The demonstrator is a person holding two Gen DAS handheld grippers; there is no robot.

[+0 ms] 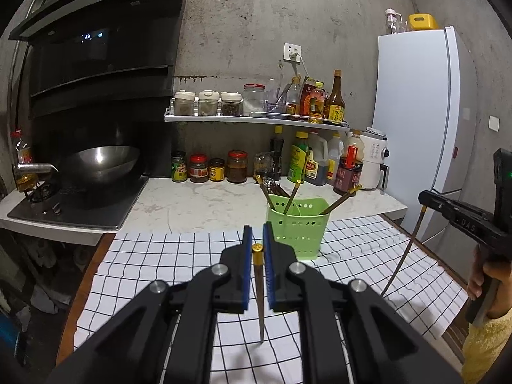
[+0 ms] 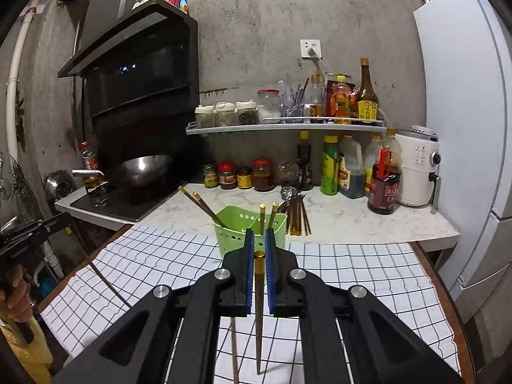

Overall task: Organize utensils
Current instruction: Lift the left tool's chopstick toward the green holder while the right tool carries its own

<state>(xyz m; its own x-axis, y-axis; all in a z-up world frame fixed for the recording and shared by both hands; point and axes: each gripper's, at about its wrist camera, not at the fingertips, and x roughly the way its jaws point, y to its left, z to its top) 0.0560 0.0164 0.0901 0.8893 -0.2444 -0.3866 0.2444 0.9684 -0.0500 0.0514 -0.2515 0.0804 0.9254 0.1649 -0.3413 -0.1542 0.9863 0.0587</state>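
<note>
A green perforated utensil holder [image 1: 297, 227] stands on the checked cloth with several gold-capped chopsticks in it; it also shows in the right wrist view [image 2: 246, 228]. My left gripper [image 1: 257, 240] is shut on a gold-capped chopstick [image 1: 258, 275] that hangs down between the blue pads, just in front of the holder. My right gripper [image 2: 259, 246] is shut on another gold-capped chopstick [image 2: 259, 288] held the same way, just in front of the holder. The right gripper with its chopstick also shows at the right in the left wrist view [image 1: 425, 200].
A bundle of loose chopsticks [image 2: 297, 217] lies on the marble counter behind the holder. Sauce jars and bottles [image 1: 236, 166] line the wall under a shelf. A wok [image 1: 102, 160] sits on the stove at left. A white fridge [image 1: 416, 121] stands at right.
</note>
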